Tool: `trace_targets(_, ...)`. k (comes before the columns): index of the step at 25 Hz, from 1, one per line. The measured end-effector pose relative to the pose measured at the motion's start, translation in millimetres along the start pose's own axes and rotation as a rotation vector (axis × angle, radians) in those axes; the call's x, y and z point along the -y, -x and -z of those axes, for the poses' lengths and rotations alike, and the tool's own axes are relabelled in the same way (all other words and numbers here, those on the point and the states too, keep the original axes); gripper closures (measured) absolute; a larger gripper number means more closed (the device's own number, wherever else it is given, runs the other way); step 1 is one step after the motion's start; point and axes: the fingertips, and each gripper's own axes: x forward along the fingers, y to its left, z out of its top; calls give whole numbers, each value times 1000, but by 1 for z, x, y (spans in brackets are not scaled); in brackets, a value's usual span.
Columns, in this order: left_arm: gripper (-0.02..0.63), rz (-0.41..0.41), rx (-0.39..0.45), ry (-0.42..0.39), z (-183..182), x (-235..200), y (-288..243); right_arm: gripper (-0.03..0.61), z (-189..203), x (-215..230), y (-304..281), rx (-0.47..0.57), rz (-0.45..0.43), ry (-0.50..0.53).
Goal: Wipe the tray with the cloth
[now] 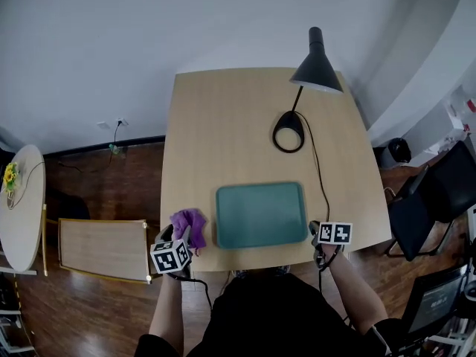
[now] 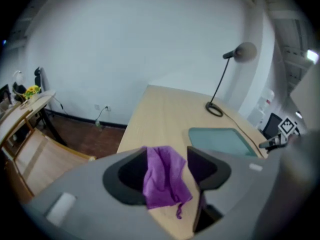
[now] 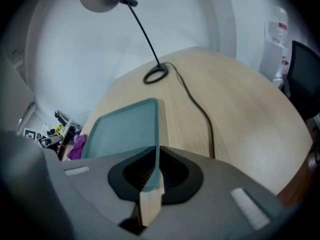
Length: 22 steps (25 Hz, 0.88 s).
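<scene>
My left tongs (image 1: 178,237) are pinching the purple cloth (image 2: 164,176) by the near-left corner of the tabletop (image 1: 230,117), though the grip is looking loose from here. My right tongs (image 1: 318,233) are clenching the rim of the tray (image 1: 260,214), which is lying along the near edge.

No words, brand names or numbers can be read anywhere. The left marker cube (image 1: 170,256), just left of the tray (image 1: 260,214), and the right marker cube (image 1: 335,233), at the tray's right front corner, carry only black-and-white square patterns, not letters. Far right of the tray, white items (image 1: 462,114) by the wall bear red marks, too small to read.
</scene>
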Motion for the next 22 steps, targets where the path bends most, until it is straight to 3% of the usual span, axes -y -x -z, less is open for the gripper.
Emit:
trace_targets(5,468,190,213,-68,-58,80,44,554,-76,-60,59,252,-111,29)
trace_targets(9,476,342,336,-133,-92,160,81,554,-128,-121,117,454,-227,136)
trace_targets(11,476,380,410,-183,-102,193,107,554,-139,-144,148,549,-272,205)
trace_targets(16,476,327,563,-297,-116,238,149,555,-151,-176,224,819,-317,405)
trace_targets(19,476,274,632,-299,-122,259,169,555,-149,-180,269,985,-285,565)
trace_targets(22,476,228,707,-322,-127,279,195,555,-141,-178,296,1076,-272,634)
